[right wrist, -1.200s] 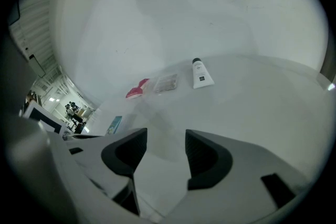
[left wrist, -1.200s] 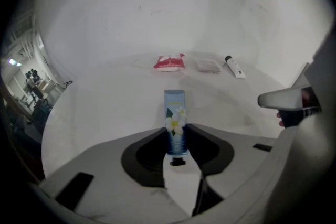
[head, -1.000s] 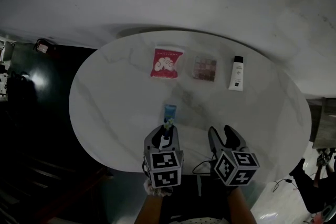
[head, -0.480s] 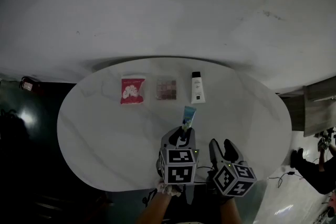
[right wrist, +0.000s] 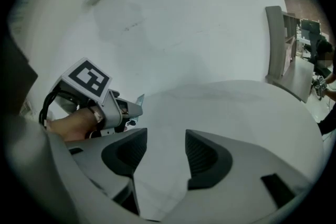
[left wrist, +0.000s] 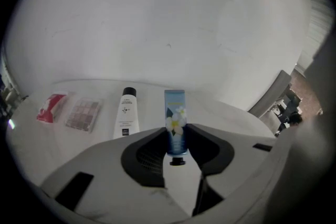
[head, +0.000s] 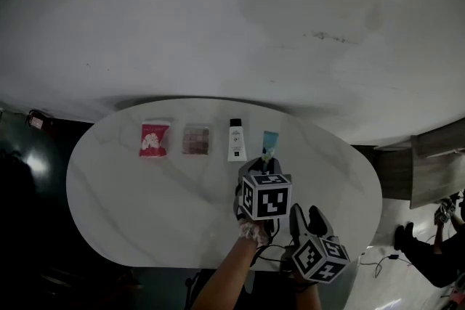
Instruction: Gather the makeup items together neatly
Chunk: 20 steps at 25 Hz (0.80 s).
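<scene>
Desk (head: 145,207): white, oval. L claw (left wrist: 177,136): clamped on blue tube (left wrist: 175,110), held just right of white tube (head: 235,140). R claw (right wrist: 165,149): jaws apart, empty, nearer person than white tube. Palette (head: 195,139) just left of white tube; red packet (head: 154,139) further left.

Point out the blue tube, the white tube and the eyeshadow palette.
blue tube (left wrist: 175,119): left gripper view, on the flower print on its body.
white tube (left wrist: 126,117): left gripper view, on the middle of its body, below the black cap.
eyeshadow palette (left wrist: 83,114): left gripper view, on the centre of the colour pans.
</scene>
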Each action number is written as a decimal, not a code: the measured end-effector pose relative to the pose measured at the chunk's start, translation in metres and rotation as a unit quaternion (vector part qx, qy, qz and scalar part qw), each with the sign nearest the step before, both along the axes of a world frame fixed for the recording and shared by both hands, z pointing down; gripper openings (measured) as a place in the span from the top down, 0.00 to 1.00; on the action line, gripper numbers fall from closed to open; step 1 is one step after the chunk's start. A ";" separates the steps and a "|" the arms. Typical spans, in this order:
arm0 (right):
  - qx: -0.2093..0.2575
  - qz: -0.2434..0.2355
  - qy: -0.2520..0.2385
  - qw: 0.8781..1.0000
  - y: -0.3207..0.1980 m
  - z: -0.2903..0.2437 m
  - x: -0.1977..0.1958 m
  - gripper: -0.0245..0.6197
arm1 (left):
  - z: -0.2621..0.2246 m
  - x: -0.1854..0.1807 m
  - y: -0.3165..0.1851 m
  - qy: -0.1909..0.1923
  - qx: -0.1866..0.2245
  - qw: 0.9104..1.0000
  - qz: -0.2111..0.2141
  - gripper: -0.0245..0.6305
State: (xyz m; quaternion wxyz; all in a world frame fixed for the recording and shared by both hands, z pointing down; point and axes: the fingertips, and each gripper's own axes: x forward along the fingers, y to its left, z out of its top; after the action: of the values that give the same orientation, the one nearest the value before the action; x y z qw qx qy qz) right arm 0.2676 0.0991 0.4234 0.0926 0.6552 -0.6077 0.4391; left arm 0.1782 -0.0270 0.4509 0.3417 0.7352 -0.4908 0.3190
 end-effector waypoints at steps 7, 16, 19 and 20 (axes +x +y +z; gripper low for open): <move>-0.002 -0.031 -0.004 1.000 -0.028 0.009 0.026 0.57 | 0.017 0.018 -0.030 -0.028 0.002 0.999 -0.037 0.72; -0.007 -0.052 -0.007 0.999 -0.048 0.018 0.027 0.57 | 0.034 0.016 -0.044 -0.045 -0.009 0.998 -0.053 0.71; -0.011 -0.054 -0.008 0.998 -0.049 0.021 0.028 0.57 | 0.039 0.018 -0.044 -0.051 -0.018 0.997 -0.049 0.71; -0.012 -0.054 -0.009 0.998 -0.050 0.022 0.028 0.57 | 0.042 0.019 -0.043 -0.054 -0.022 0.997 -0.047 0.71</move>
State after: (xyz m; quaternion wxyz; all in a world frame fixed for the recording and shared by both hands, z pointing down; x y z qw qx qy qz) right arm 0.2955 0.0492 0.4456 0.1189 0.6164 -0.6379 0.4462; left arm 0.1974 -0.0703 0.4924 0.3457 0.6851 -0.5354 0.3530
